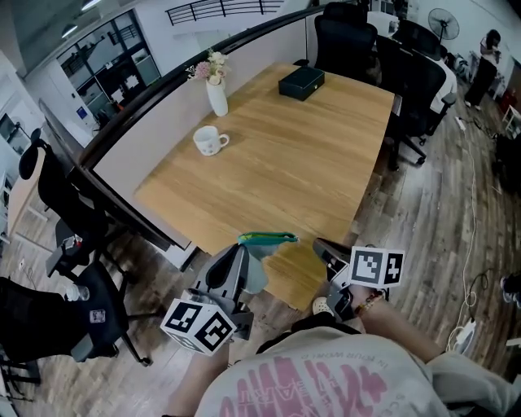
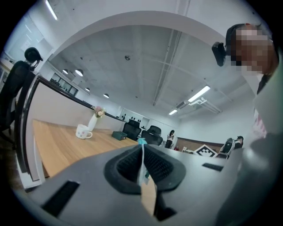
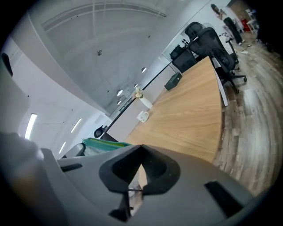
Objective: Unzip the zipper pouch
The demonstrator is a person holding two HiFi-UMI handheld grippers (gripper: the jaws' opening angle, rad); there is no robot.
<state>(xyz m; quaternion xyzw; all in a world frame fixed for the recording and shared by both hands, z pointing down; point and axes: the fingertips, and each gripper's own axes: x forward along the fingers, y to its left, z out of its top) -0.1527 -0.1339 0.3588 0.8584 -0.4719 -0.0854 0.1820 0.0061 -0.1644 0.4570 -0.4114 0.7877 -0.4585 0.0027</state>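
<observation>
Left gripper (image 1: 242,254) pinches the pouch (image 1: 267,239); right gripper (image 1: 322,247) seemingly nips its zipper pull (image 3: 134,190).

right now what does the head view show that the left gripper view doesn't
Only the head view: the pouch with its green top seen lengthwise, and a standing fan. Only the left gripper view: the left gripper, jaws shut on the pouch's edge, and ceiling lights. Both: the table, mug, flower vase and dark box.
</observation>
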